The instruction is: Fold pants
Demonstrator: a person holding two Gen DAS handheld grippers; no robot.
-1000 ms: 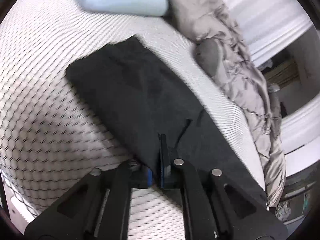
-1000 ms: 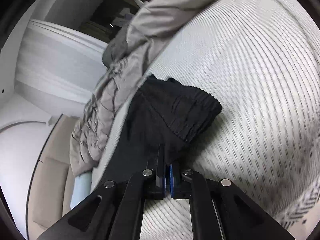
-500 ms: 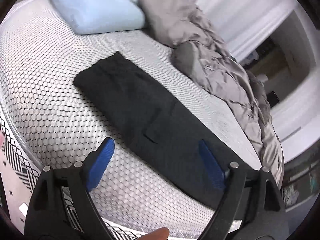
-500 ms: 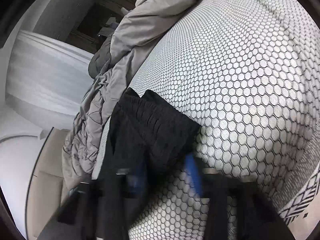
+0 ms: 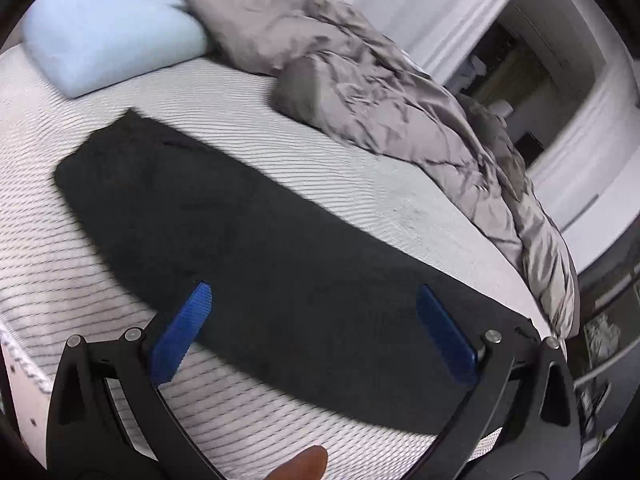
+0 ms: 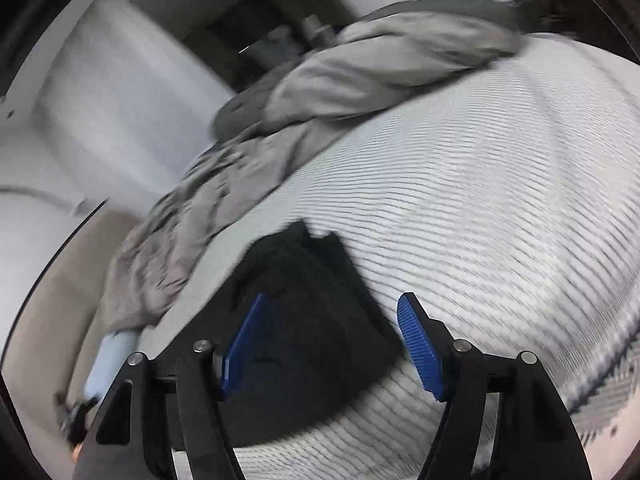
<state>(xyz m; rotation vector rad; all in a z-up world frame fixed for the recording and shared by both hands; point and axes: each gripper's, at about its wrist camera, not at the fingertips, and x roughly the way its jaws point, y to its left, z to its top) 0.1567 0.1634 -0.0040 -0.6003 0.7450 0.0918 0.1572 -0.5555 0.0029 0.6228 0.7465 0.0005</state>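
Note:
The black pants lie flat in a long folded strip across the white honeycomb-patterned mattress. In the left wrist view my left gripper hangs above the strip's near edge, its jaws still opening wide, with nothing pinched between the blue pads. In the right wrist view the gathered waistband end of the pants lies just beyond my right gripper. Its jaws are opening too, lifted off the cloth, with nothing gripped between the blue pads.
A crumpled grey duvet is heaped along the far side of the bed. A light blue pillow lies at the head. White curtains and a dark doorway stand behind. A fingertip shows at the bottom edge.
Both grippers were shut on the pants' near edge a second ago; both have let go, opened and lifted away. The pants now lie flat on the mattress.

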